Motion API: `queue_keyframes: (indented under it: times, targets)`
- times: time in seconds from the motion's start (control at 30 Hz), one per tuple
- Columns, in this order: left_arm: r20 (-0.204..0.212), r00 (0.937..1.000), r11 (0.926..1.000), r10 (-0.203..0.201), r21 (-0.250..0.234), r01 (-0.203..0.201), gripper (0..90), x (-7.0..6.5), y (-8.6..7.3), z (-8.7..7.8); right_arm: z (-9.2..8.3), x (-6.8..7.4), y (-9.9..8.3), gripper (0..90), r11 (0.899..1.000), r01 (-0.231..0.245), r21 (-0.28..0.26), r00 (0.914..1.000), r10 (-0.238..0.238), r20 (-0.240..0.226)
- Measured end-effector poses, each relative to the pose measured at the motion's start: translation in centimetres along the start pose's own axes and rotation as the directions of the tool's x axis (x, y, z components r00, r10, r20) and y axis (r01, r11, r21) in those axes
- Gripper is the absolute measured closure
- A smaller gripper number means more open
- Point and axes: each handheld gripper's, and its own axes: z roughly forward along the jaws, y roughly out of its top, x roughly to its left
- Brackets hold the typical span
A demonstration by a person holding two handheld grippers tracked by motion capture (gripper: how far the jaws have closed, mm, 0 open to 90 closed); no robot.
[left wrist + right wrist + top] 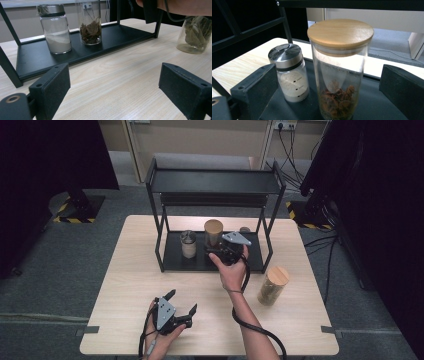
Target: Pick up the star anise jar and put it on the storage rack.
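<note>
A tall clear glass jar (339, 75) capped with a round, pale wooden lid (340, 33) stands upright on the black lower tray (175, 261) of a two-tier metal rack (215, 180), a layer of reddish-brown dried pieces at its bottom. The right gripper (332, 95) sits spread wide around it, its black jaws clear of the glass on both sides, nothing grasped. Just beside the jar on the same tray stands a shorter shaker (290, 72) with a brushed-metal cap, about half full of white powder. From above, the person's right hand (231, 270) reaches to the rack at the table's far side. Off the rack, to the right on the light wooden table (130, 285), a second wooden-lidded jar (272, 285) holds pale green dried leaves. At the near edge, well apart from the rack, the left gripper (181, 301) rests in the person's left hand (160, 342), jaws released and holding nothing, over bare wood.
</note>
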Motion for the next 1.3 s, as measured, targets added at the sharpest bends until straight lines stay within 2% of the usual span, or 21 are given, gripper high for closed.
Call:
queue_keyframes:
  times: [0.8,1.3]
  targets:
    - [-0.002,1.0000,1.0000,0.004,0.002,-0.004,9.6,0.0,0.0,0.0,-3.2,0.2,-1.3,2.3,1.000,0.003,-0.016,0.9998,-0.003,-0.021]
    - [-0.003,1.0000,1.0000,0.005,0.002,-0.005,9.5,0.0,0.0,0.0,-4.9,0.5,-2.6,2.3,1.000,0.014,-0.004,0.9989,-0.014,-0.044]
